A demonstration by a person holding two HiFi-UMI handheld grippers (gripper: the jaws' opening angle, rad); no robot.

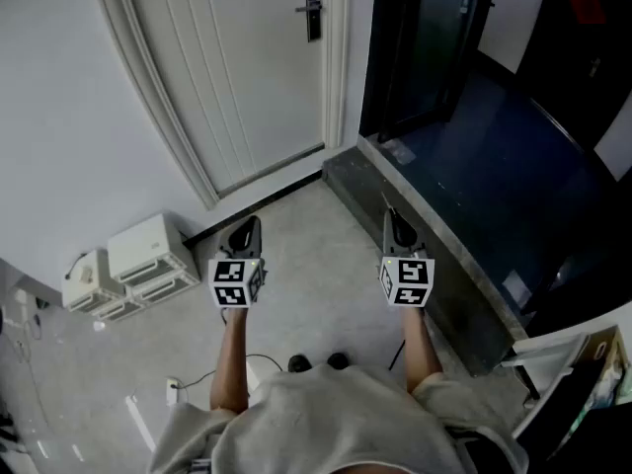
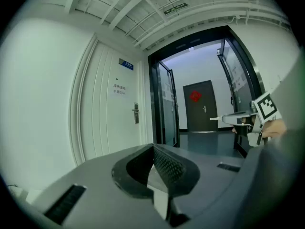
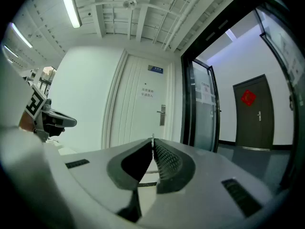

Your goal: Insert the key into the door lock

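Pinching the key [image 3: 152, 137] at their tips, right gripper [image 3: 153, 147] jaws face the far door lock [image 3: 162, 115]; left gripper [image 2: 153, 149] closed, empty.

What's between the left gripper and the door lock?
Only bare floor and the white door's lower part beneath the door lock, seen in the head view.

We are standing on the floor [image 1: 316, 275], facing the door [image 1: 237, 77], with the door lock [image 1: 312, 10] sitting near its right edge. The left hand-held gripper [image 1: 249, 225] and right hand-held gripper [image 1: 392, 217] are pointing side by side towards it, boxes [image 1: 148, 253] lying at the left and a glass doorway [image 1: 425, 57] opening at the right.
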